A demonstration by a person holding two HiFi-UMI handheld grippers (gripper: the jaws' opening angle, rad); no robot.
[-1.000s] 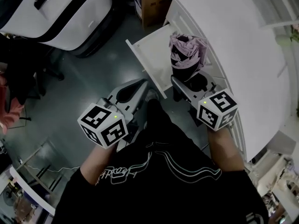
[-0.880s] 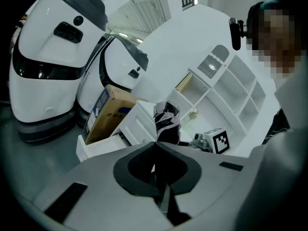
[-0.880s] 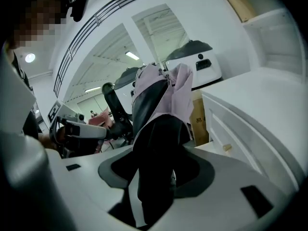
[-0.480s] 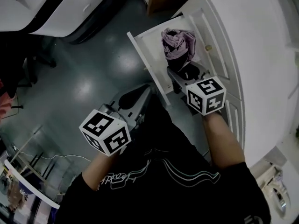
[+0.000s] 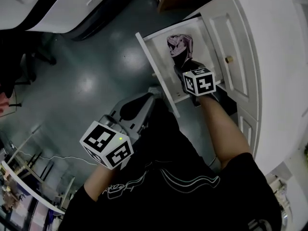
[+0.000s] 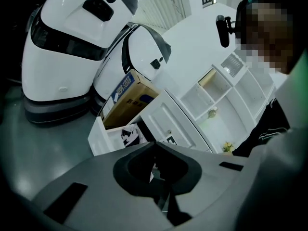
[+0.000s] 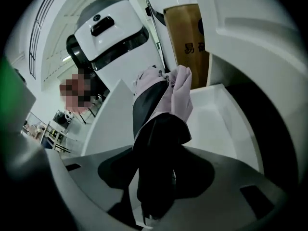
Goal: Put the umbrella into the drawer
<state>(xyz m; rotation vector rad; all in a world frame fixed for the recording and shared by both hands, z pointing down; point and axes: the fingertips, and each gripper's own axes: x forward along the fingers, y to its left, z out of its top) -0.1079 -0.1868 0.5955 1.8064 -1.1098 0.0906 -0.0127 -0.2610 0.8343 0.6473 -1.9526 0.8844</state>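
The right gripper (image 5: 185, 70) clamps the folded umbrella (image 5: 179, 46), which hangs tilted over the open drawer (image 5: 147, 52) at the far right. Released too high, it may catch the drawer's wall or tumble out. The left gripper (image 5: 139, 105), closed and empty, hangs near left.

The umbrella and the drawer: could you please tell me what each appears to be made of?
The umbrella: soft thin fabric, lilac and black, matte; it bunches into loose folds. The drawer: white-painted board, probably wood or composite, smooth with slight sheen; flat thin panels with crisp edges.
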